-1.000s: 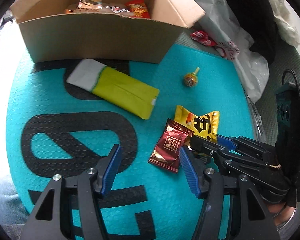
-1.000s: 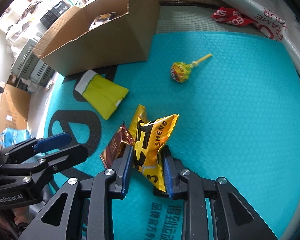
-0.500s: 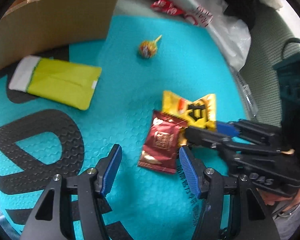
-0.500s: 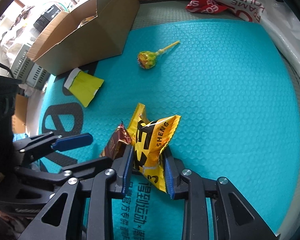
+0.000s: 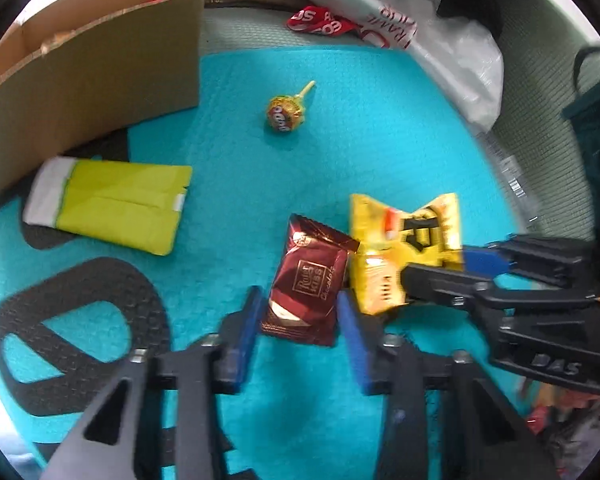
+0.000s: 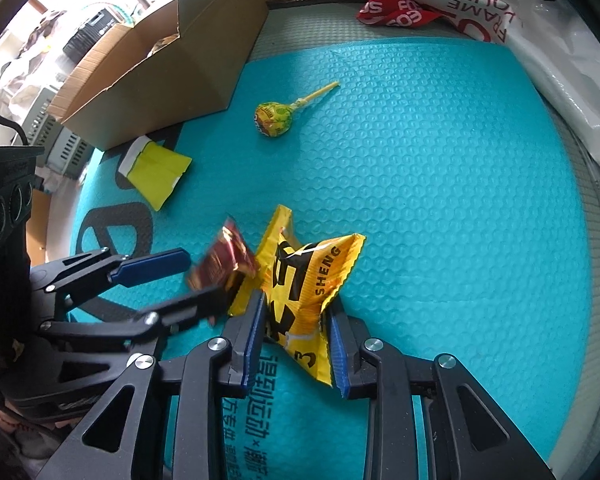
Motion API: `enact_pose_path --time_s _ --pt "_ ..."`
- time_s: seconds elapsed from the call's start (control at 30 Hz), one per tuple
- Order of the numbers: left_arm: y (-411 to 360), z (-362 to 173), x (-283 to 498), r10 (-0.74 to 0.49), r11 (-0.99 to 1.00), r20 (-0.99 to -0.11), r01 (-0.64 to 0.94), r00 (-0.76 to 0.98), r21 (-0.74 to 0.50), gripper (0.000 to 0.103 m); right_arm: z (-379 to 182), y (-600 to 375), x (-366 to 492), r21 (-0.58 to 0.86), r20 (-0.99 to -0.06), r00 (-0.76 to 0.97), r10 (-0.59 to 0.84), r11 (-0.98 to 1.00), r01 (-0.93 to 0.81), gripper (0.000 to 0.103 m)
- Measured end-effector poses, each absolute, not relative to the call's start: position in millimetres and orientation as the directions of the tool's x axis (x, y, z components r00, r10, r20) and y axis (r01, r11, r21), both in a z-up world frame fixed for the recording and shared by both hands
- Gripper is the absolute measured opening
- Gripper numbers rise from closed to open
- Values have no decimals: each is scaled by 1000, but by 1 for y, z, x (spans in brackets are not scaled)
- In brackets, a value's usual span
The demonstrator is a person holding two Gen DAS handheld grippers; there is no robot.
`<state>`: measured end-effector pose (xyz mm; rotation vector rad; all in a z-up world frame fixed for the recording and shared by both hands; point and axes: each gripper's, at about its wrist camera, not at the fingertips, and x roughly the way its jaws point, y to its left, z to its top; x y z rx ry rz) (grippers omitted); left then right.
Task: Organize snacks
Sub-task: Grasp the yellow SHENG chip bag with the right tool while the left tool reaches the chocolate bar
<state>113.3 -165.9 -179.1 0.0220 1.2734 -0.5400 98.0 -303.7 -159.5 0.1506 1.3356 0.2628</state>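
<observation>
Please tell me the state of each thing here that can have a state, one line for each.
Brown cardboard box: open, snacks inside.
Yellow crinkled snack packet: clamped, sealed.
Dark red chocolate wrapper: between open jaws, sealed.
Wrapped yellow lollipop: lying loose.
Right gripper: shut.
Left gripper: open.

Teal mat (image 6: 440, 184) on grey-green floor (image 5: 548, 92) — bright window (image 6: 44, 12), crates (image 6: 60, 148) beyond.

Colours I see across the mat

My blue-padded right gripper (image 6: 296, 344) frames a yellow packet (image 6: 312, 280) with black lettering; ahead, a dark red chocolate wrapper (image 5: 306, 284), a lime-and-white pouch (image 5: 112, 204), a yellow-green lollipop (image 6: 272, 120), a teal dimpled mat (image 6: 440, 200) with black shapes, and a brown box (image 5: 92, 80).
</observation>
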Motion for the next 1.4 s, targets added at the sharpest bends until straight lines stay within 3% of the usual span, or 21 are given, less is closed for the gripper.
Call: enact_pose_path --time_s 0.03,0.07,0.1,0.6,0.67,0.7,0.73,0.87,1.0,1.17,1.2,1.23,1.27,1.33,1.4 --pt "-166 -179 113 -368 876 -910 398 191 -271 32 -160 -302 98 256 -939 209 272 961 -102 30" --pt "-164 -180 113 -360 879 -915 394 183 -267 12 -160 -302 97 256 -939 210 272 961 -101 30" --pt "-163 -182 113 -347 885 -921 384 174 -261 9 -160 -303 96 257 -939 210 273 961 -100 30" --pt "-129 -169 79 -302 920 -933 317 193 -232 8 -157 -299 83 257 -940 197 280 957 -136 31" --pt "-127 -167 79 -302 921 -933 312 196 -233 8 -158 -299 82 228 -948 201 248 967 -116 51" --pt "-127 -167 80 -296 924 -935 307 196 -228 8 -159 -300 82 207 -954 203 223 974 -96 70" --pt "-127 -168 81 -288 927 -938 301 191 -223 8 -159 -301 81 201 -955 208 214 976 -81 75" --pt "-129 -169 84 -288 935 -935 271 206 -228 8 -162 -304 79 216 -951 220 217 976 -31 75" --pt "-126 -167 85 -267 945 -936 254 228 -207 8 -165 -296 82 170 -958 232 167 985 -7 82" --pt "-123 -165 93 -289 943 -928 238 233 -234 8 -174 -289 88 153 -961 231 151 988 -12 81" --pt "-124 -165 95 -297 941 -926 239 233 -241 8 -175 -288 89 134 -962 239 135 991 -19 74" --pt "-125 -165 97 -303 938 -924 242 232 -247 8 -175 -287 89 112 -962 249 115 993 -26 54" --pt "-128 -165 99 -309 936 -922 247 233 -251 8 -174 -287 89 84 -962 257 91 996 -36 52" --pt "-136 -166 103 -327 927 -917 264 227 -265 8 -173 -292 90 109 -959 260 115 993 -38 35" --pt "-145 -167 106 -345 917 -914 285 215 -280 8 -172 -304 90 151 -953 262 149 988 -15 34"
